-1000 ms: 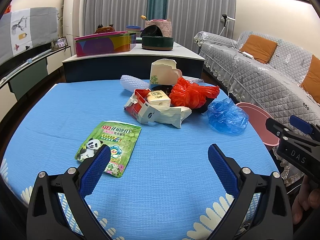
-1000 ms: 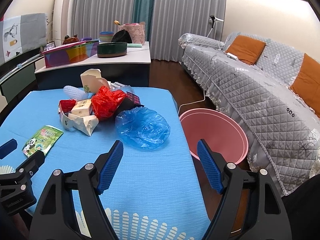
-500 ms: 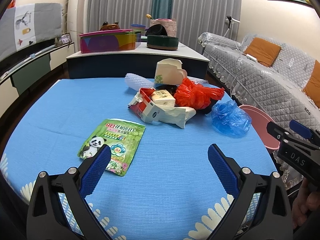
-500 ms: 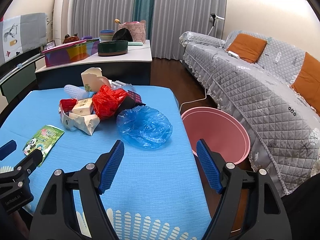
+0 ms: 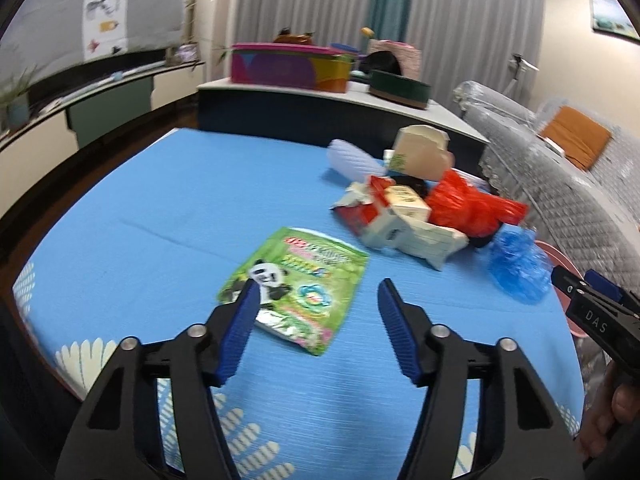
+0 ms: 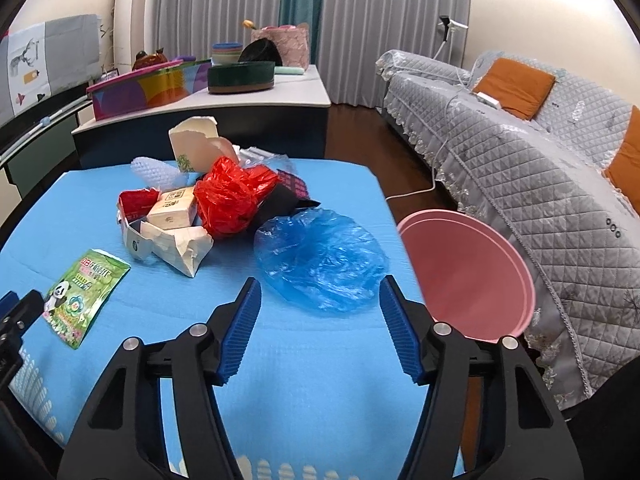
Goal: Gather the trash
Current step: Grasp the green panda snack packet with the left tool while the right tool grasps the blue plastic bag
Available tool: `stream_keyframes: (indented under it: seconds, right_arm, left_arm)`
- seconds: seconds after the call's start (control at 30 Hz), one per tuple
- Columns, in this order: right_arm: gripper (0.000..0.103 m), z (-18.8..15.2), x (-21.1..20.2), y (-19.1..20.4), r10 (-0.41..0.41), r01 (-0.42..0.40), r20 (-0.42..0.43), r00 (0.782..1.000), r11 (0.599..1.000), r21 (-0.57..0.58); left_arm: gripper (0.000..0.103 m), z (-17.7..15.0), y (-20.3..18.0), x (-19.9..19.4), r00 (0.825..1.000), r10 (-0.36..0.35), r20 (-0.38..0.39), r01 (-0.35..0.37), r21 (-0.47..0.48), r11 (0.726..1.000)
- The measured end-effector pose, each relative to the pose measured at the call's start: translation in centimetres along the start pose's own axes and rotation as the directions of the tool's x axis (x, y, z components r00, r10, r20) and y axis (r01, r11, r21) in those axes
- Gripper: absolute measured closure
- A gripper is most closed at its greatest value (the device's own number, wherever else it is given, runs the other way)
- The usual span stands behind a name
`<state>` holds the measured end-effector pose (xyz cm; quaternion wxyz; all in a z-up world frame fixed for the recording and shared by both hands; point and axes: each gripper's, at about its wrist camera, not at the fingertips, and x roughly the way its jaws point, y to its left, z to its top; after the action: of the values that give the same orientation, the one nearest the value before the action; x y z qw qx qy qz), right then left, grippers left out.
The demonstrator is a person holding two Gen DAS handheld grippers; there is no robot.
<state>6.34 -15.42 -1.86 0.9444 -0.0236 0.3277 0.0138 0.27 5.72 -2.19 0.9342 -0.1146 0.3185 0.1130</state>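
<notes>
A green panda wrapper (image 5: 312, 264) lies flat on the blue tablecloth (image 5: 160, 208). My left gripper (image 5: 318, 284) hovers over its near end, jaws closing with the wrapper between the fingertips but not pinched. A crumpled blue plastic bag (image 6: 320, 256) sits near the table's right edge. My right gripper (image 6: 320, 280) is at its near rim, jaws closing and not pressing on it. Behind lie torn cardboard boxes (image 6: 172, 232) and a red plastic bag (image 6: 232, 200).
A pink bin (image 6: 472, 272) stands on the floor just right of the table, beside a quilted grey sofa (image 6: 540, 160). A beige carton (image 6: 192, 144) and a bubble-wrap roll (image 5: 348, 156) lie at the pile's back. A low cabinet (image 6: 240, 96) with tins stands behind the table.
Both grippers have moved forward toward the trash and their jaws have narrowed. The left one has rolled, and the panda wrapper now sits between its fingertips.
</notes>
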Motion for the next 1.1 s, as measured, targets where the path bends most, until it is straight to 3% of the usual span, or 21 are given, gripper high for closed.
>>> stream_keyframes:
  seconds: [0.33,0.63,0.8,1.1]
  right_arm:
    - [0.043,1.0,4.1,1.3,-0.004,0.003,-0.033,0.999,1.0,-0.023]
    - [0.043,1.6,6.6,1.5,-0.002,0.0,-0.063,0.998,1.0,-0.028]
    - [0.045,1.7,7.4,1.5,0.009,-0.011,-0.076,0.997,0.999,-0.03]
    - [0.075,1.8,7.9,1.2,0.042,-0.044,-0.095,0.995,0.999,-0.027]
  left_arm:
    - [0.06,-0.9,3.3,2.4,0.996,0.021,-0.09,-0.034,-0.144,0.989]
    - [0.07,-1.6,4.1,4.3,0.988,-0.049,-0.144,0.018,-0.21,0.977]
    - [0.07,-1.5,3.6,4.8,0.986,-0.073,-0.148,0.039,-0.216,0.976]
    - [0.07,-0.8,3.7,5.4,0.986,-0.097,-0.134,0.061,-0.25,0.966]
